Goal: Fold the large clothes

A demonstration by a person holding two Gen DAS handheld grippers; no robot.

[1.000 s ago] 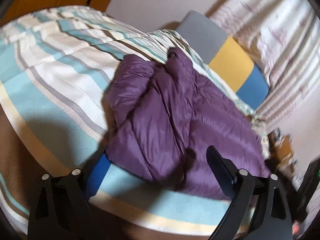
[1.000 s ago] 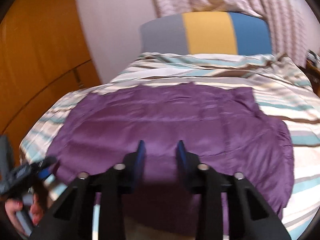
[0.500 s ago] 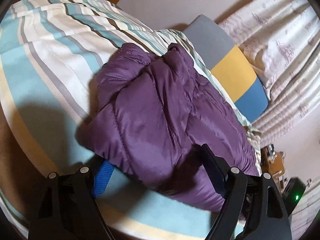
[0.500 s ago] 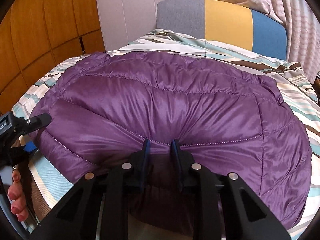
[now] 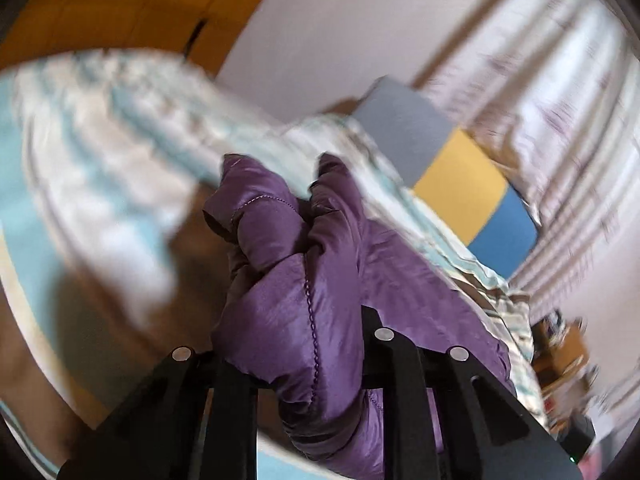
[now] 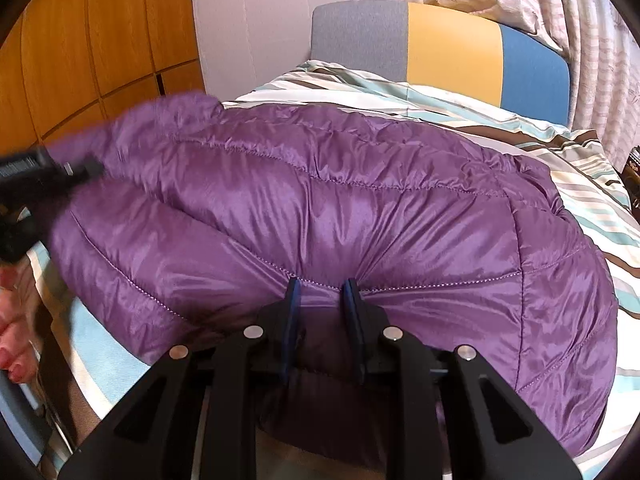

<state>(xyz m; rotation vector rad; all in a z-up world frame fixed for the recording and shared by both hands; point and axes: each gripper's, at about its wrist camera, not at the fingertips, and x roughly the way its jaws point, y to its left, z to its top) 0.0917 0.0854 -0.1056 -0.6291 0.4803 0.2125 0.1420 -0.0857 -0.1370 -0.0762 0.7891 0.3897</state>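
From my left gripper point(image 5: 296, 360) I saw the jacket point(image 5: 288, 320) bunched thick between the jaws, which were clamped on its left corner. The jacket point(image 6: 340, 216) lay on the striped bed point(image 6: 592, 184) with its long axis across, left to right, near edge lifted. My right gripper point(image 6: 320, 304) pinched that near edge, jaws nearly together. The wardrobe point(image 6: 80, 52) stood left, the headboard point(image 6: 452, 48) beyond, curtains point(image 6: 592, 20) right. The left view was blurred.
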